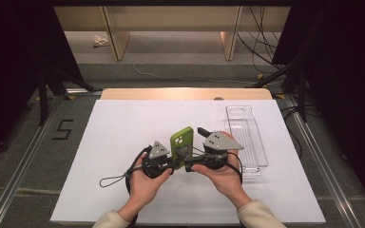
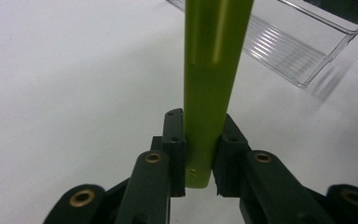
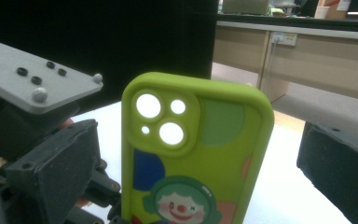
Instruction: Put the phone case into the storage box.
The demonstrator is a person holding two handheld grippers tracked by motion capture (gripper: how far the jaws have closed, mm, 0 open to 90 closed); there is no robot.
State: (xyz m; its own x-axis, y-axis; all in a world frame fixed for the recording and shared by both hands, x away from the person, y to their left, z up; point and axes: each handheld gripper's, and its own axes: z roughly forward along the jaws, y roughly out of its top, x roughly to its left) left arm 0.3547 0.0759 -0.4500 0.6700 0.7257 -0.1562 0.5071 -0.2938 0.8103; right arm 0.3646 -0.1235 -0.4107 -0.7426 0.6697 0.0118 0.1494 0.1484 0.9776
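Observation:
A green phone case [image 1: 181, 138] with camera holes and a clown picture [image 3: 191, 154] is held up over the white table. My left gripper [image 1: 175, 159] is shut on its lower end. In the left gripper view the case [image 2: 212, 70] stands edge-on between the pads [image 2: 177, 149], which press on both faces. My right gripper [image 1: 197, 146] comes in from the right with its jaws wide apart. One finger [image 3: 340, 168] stands right of the case and one [image 3: 51, 172] stands left of it, with a gap on each side.
A clear plastic tray [image 1: 261, 152] lies lengthwise on the right part of the white table top [image 1: 123, 123]; it also appears in the left gripper view [image 2: 307, 60]. Dark stands and cables flank the table, with wooden furniture behind.

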